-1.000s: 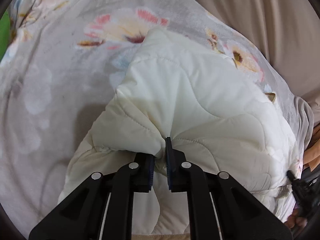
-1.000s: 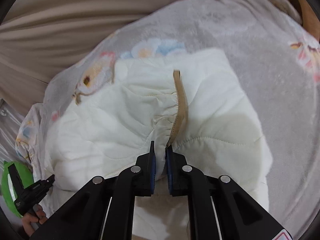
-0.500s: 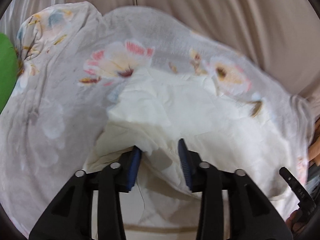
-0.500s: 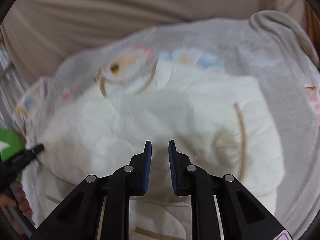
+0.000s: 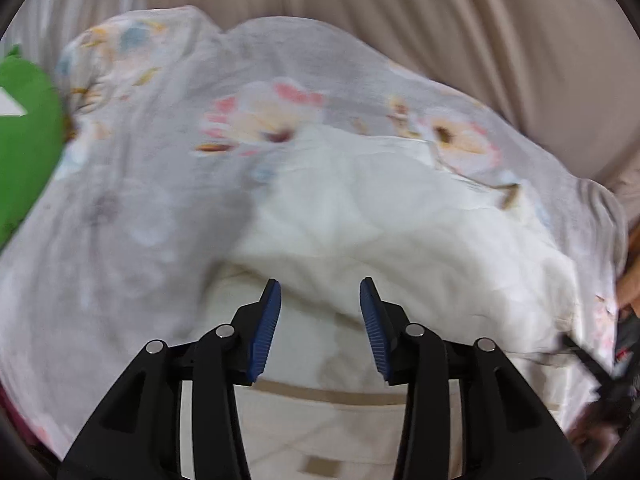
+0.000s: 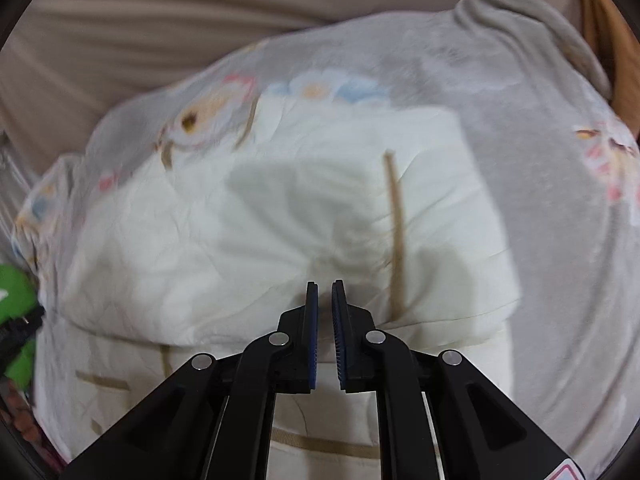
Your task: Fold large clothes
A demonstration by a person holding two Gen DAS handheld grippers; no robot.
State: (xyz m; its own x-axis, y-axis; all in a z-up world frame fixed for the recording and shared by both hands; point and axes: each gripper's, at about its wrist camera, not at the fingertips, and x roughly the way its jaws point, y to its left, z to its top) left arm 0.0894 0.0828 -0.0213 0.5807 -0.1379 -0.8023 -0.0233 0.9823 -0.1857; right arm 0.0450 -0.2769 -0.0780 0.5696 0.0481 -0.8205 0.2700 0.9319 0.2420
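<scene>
A cream quilted jacket (image 5: pixel 400 232) with tan trim lies folded over on a grey floral blanket (image 5: pixel 152 184). It also shows in the right wrist view (image 6: pixel 248 240), with a tan strip (image 6: pixel 396 232) running down its folded top layer. My left gripper (image 5: pixel 320 296) is open and empty, just above the jacket's near fold. My right gripper (image 6: pixel 325 294) is nearly closed with a narrow gap between the pads, and holds nothing. It hovers above the jacket's near edge.
The blanket (image 6: pixel 540 184) covers a bed or sofa with beige fabric (image 5: pixel 440 12) behind it. A green object (image 5: pixel 24 136) sits at the left edge. The other gripper's tip (image 5: pixel 588 364) shows at the right of the left wrist view.
Both grippers were shut on the jacket, then let go of it and pulled back. The jacket dropped flat onto the blanket. The left jaws opened wide; the right jaws narrowed again.
</scene>
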